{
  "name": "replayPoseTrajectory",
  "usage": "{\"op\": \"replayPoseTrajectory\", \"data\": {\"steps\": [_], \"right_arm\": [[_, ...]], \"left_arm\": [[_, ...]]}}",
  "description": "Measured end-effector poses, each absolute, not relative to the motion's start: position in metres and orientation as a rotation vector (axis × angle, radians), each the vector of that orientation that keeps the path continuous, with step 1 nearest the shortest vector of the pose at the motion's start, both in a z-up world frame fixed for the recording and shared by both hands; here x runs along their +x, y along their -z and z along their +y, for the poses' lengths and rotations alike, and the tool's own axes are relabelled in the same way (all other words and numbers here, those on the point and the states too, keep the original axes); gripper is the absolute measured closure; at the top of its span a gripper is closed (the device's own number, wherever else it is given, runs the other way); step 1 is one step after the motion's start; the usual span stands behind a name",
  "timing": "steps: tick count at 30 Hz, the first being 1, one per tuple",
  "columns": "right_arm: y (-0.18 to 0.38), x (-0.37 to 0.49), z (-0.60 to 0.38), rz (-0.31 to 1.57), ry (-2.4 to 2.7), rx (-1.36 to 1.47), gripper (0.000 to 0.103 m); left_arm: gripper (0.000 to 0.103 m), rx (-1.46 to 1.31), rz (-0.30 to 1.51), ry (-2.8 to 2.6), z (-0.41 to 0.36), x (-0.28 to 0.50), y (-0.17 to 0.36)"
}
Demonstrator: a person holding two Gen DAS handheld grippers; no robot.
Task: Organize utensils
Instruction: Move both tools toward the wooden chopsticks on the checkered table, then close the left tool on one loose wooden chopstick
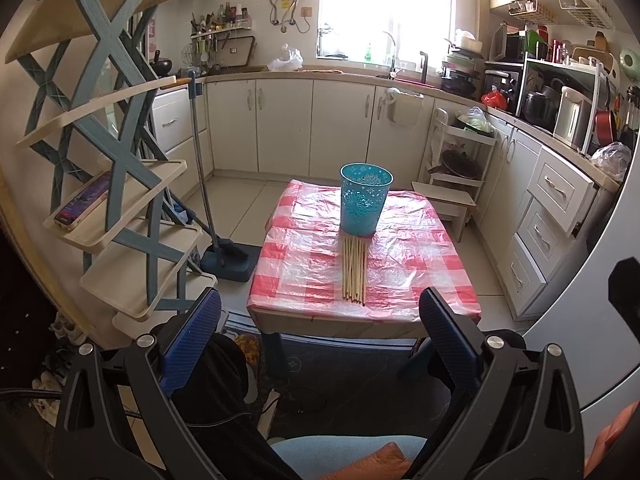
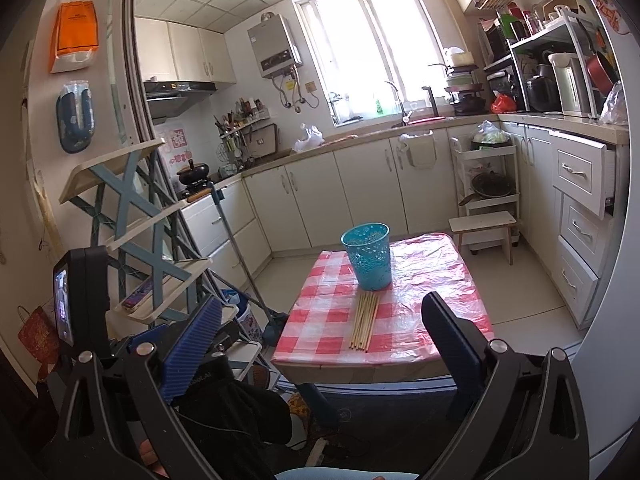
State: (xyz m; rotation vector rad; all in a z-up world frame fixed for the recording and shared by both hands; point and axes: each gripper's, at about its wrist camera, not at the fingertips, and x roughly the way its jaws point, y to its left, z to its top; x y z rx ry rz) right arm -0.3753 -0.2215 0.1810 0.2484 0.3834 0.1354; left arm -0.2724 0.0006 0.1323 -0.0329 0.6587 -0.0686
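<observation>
Left wrist fisheye view: the left hand-held gripper [image 1: 320, 320] is seen nearest, its jaws spread wide and nothing held between them, short of the table's [image 1: 280, 322] near edge; in the right wrist view the right hand-held gripper [image 2: 322, 330] is likewise spread wide and empty, held back from the same edge. Beyond the fingers, a bundle of wooden chopsticks [image 1: 353, 270] is laid flat on the checked plastic cover, running lengthwise away from the near edge; their far tips are seen touching, or all but touching, the foot of the teal perforated cup [image 1: 365, 199], which stands upright toward the far side. No chopstick is yet in the cup, so the task is judged to be at its start, with the approach in hand; the next move is judged to call for one gripper to be brought over the near edge, lowered and narrowed on the near ends of the sticks. Bare cover is left on both sides of the bundle; a tiered shelf rack [image 1: 132, 184] stands close on the left, and open floor lies beyond the table.
</observation>
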Motion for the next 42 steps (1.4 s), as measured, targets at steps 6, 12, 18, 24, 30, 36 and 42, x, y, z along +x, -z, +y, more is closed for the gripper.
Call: {"op": "replayPoseTrajectory", "data": {"steps": [6,12,18,24,30,36,42], "right_arm": [[-0.167,-0.332,-0.231,0.44,-0.123,0.244,0.007],[-0.142,-0.277,-0.24,0.521,-0.102,0.241,0.007],[-0.102,-0.214,-0.245,0.601,-0.107,0.277,0.007],[-0.03,-0.123,-0.238,0.743,-0.132,0.312,0.042],[0.041,-0.038,-0.234,0.865,-0.124,0.34,0.076],[0.081,0.008,-0.234,0.916,-0.097,0.324,0.084],[0.098,0.034,-0.232,0.943,-0.106,0.25,0.084]], "left_arm": [[0.008,-0.009,0.706,0.063,-0.008,-0.222,-0.117],[0.008,-0.027,0.764,0.053,-0.012,-0.163,-0.086],[0.008,-0.02,0.818,0.046,-0.017,-0.107,-0.051],[0.008,-0.031,0.88,0.044,-0.017,-0.051,-0.011],[0.008,-0.022,0.946,0.051,-0.025,0.001,0.031],[0.008,-0.011,1.01,0.055,-0.035,0.051,0.072],[0.008,0.013,1.039,0.053,-0.047,0.087,0.095]]}}
